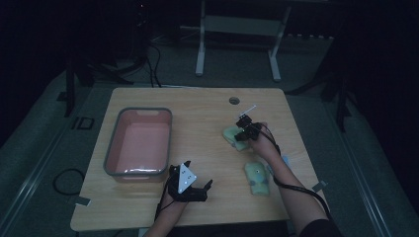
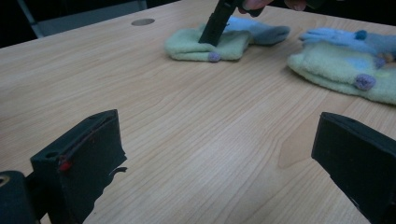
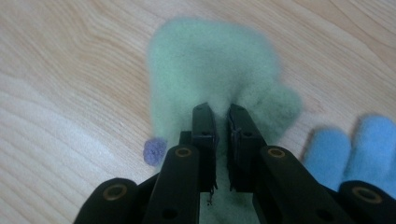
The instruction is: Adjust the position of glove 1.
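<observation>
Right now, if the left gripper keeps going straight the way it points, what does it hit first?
Likely bare table first, then nothing until the far green glove, where the right gripper is pinching. The left gripper stands open and empty; depth is uncertain.

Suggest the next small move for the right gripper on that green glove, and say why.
Probably a short lift straight up. The right gripper has its jaws nearly together, pinching a fold of the far green glove, which lies flat on the table. The left gripper stands open near the pink bin, a likely drop spot.
</observation>
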A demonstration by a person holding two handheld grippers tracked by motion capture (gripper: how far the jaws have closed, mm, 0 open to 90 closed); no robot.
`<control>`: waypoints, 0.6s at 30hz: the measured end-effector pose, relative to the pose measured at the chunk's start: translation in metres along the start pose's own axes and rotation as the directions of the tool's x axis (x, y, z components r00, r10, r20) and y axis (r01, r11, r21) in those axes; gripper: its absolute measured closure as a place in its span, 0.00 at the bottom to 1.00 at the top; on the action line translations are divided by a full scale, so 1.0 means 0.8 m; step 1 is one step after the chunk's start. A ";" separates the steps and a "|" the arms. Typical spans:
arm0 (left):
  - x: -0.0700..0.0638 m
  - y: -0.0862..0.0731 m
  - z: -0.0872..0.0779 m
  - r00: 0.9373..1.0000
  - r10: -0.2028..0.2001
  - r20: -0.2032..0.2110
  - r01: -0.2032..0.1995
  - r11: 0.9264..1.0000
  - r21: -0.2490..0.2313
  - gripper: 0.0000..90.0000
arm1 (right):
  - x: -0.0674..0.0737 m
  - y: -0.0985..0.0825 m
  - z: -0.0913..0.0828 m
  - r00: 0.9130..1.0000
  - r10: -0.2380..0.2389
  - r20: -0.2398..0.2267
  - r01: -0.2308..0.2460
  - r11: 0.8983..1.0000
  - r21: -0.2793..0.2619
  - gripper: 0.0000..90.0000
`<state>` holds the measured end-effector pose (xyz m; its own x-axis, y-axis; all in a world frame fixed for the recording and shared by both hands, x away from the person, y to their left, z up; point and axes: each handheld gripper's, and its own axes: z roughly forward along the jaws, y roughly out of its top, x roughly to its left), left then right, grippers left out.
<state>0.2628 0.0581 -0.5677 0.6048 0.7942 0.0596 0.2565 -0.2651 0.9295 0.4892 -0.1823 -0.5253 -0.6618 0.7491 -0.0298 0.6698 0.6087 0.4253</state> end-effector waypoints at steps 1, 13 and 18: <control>-0.001 0.000 0.000 1.000 0.000 0.000 0.000 1.000 0.001 0.02 | 0.001 0.001 -0.001 1.000 0.007 0.004 -0.007 1.000 0.001 0.93; -0.008 0.001 0.001 1.000 0.010 -0.012 -0.010 1.000 -0.001 0.02 | 0.041 0.007 -0.063 0.997 0.077 0.003 -0.076 0.995 -0.070 0.94; -0.016 0.003 0.004 0.999 0.033 0.008 -0.033 0.999 0.003 0.02 | 0.072 -0.006 -0.095 0.990 0.135 0.040 -0.129 0.984 -0.123 0.94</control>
<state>0.2582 0.0452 -0.5674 0.6189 0.7805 0.0878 0.2384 -0.2932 0.9259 0.4222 -0.1617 -0.4599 -0.5511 0.8344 -0.0083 0.7032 0.4699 0.5335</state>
